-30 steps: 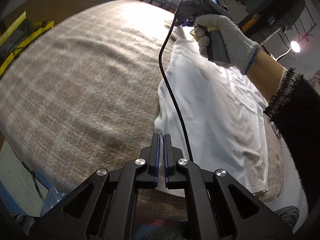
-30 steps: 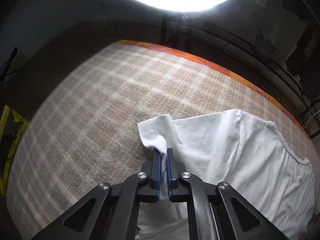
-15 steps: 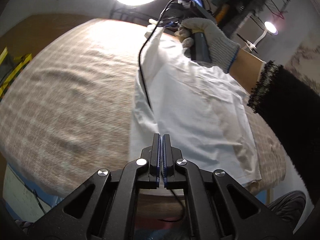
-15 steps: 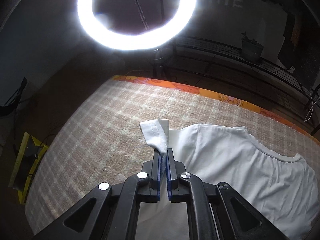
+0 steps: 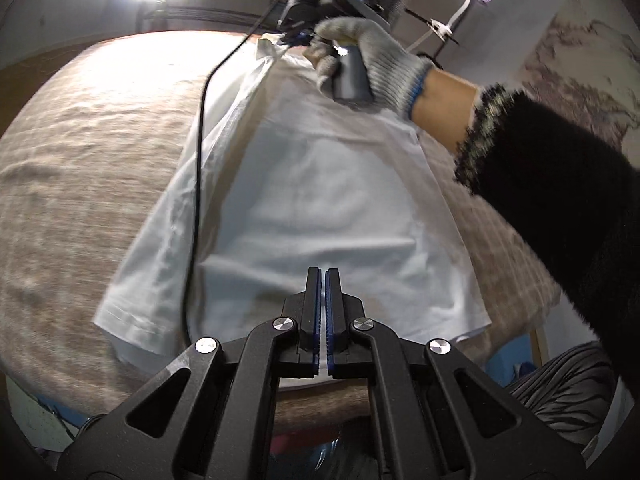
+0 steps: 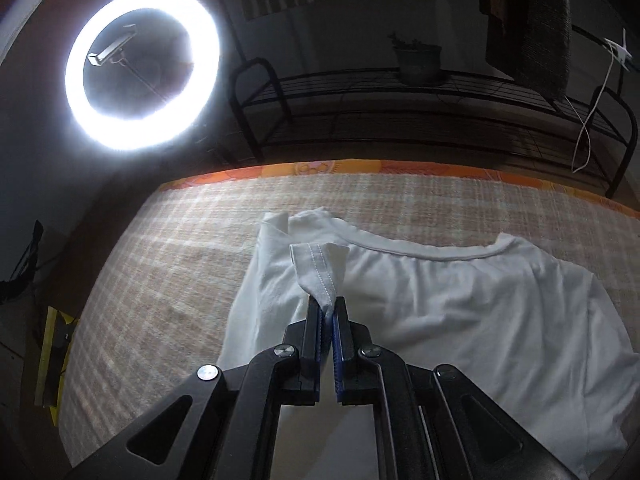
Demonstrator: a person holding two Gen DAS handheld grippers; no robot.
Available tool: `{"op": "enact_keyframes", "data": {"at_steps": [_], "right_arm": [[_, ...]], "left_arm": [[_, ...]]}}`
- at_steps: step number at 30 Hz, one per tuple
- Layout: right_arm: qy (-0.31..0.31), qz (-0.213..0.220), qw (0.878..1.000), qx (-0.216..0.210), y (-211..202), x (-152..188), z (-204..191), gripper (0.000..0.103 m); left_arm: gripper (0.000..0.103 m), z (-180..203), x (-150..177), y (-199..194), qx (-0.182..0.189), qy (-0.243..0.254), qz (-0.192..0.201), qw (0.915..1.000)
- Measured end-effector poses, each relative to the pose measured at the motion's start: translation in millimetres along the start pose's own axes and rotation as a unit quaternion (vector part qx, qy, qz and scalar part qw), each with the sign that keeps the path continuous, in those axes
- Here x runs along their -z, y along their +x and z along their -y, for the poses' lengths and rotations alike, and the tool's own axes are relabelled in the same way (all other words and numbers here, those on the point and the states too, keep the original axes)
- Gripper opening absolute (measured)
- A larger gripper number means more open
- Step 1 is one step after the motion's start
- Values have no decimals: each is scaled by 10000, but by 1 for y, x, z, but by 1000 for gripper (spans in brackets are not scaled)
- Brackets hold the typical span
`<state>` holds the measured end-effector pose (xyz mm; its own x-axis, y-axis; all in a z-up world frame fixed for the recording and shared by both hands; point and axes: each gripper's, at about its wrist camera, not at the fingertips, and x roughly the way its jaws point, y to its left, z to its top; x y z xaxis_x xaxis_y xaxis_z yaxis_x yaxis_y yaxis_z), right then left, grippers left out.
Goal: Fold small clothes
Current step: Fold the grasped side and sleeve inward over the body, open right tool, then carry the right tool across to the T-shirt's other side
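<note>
A small white T-shirt (image 5: 332, 184) lies on a beige checked cloth (image 5: 92, 168), hem toward me. My left gripper (image 5: 323, 276) is shut and empty, hovering over the shirt's hem area. In the right wrist view my right gripper (image 6: 328, 306) is shut on the shirt's left sleeve (image 6: 320, 268), lifting it and folding it inward over the shirt body (image 6: 480, 312). The right gripper also shows in the left wrist view (image 5: 296, 36), held by a gloved hand (image 5: 368, 64) at the shirt's far end. Its black cable (image 5: 198, 184) hangs across the shirt's left side.
A bright ring light (image 6: 142, 68) stands beyond the table's far edge, beside a black metal rack (image 6: 420, 112). An orange edge (image 6: 360, 169) marks the far side. The checked cloth extends left of the shirt (image 6: 168, 280). The table's near edge (image 5: 320, 404) is just under my left gripper.
My right gripper has lifted the sleeve and carried it inward over the shirt, folding the left side. My left gripper has moved right, from the bare cloth to over the hem, still shut.
</note>
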<state>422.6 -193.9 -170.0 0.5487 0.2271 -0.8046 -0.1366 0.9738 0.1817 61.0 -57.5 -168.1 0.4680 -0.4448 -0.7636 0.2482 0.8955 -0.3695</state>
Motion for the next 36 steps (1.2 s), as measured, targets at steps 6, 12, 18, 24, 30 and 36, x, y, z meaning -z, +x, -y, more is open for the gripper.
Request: {"op": "enact_keyframes", "data": {"at_steps": [6,12,18,24,30,36], "right_arm": [[-17,-264,9974,665,10,1,27,38],[463,-8,9987,235,-47,11,68,47],[569,322,9976,-212,-142,41,84,47],[812,810,9910,-687,-255,93,92,56],[997,876,9851,-1095,-303,173,71,56],[988,455,9874,-1148,-287,217,60,56]], "left_arm": [[0,8,8,-1,39,319,-136,9994],[0,10,21,-33,222,754,35,9969],[24,-18,31,-62,-385,827,462,9948],[40,-38,29,-56,-972,1176,535,9868],[40,-42,40,-27,-1120,1460,145,9828],[36,-52,34,-12,-1360,1276,83,9824]]}}
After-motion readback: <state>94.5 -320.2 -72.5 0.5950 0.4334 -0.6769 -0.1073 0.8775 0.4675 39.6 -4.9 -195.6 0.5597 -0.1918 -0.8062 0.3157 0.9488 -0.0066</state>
